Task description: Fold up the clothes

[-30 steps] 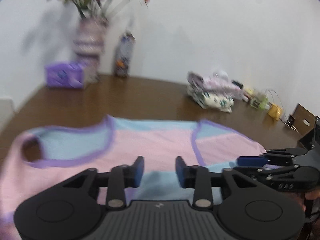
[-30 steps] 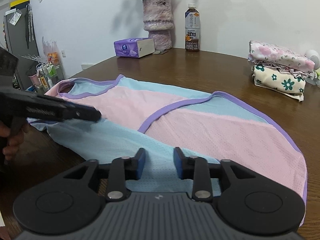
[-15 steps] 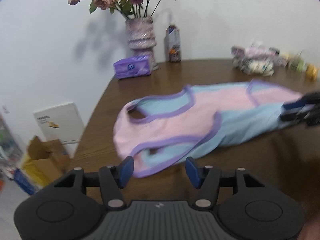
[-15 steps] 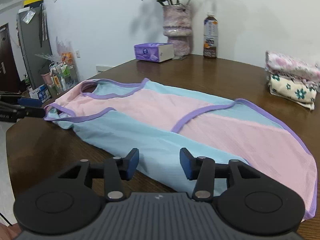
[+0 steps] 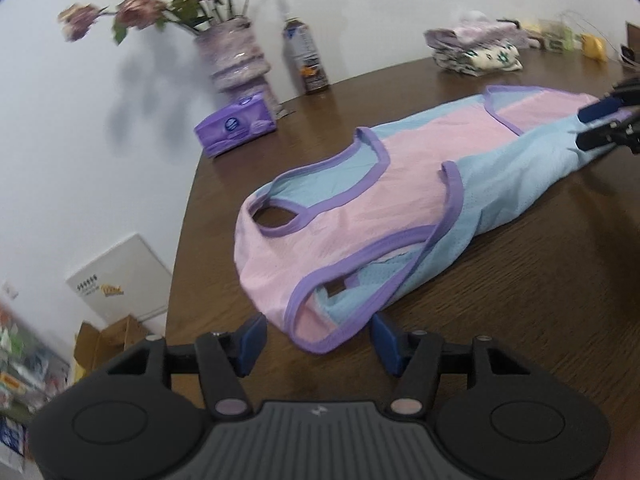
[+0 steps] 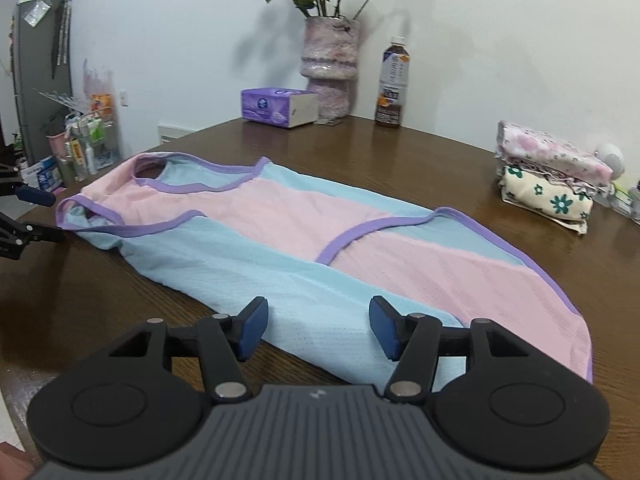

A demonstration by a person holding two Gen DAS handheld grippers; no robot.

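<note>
A sleeveless garment in pink and light blue with purple trim lies flat on the brown wooden table. My left gripper is at its shoulder end, open, and the purple-edged strap loop lies between the blue pads without touching them. In the right wrist view the left gripper shows at the far left. My right gripper is at the light blue hem; its jaws are opening, with the cloth between them and not pinched. The right gripper shows far right in the left wrist view.
At the back of the table stand a vase of flowers, a purple tissue box and a drink bottle. A stack of folded floral clothes sits at the right. Boxes lie on the floor past the table's left edge.
Both grippers' jaws have spread wider. The left gripper swung from over the garment's middle out to its shoulder end. The right gripper has drawn back slightly at the hem.
</note>
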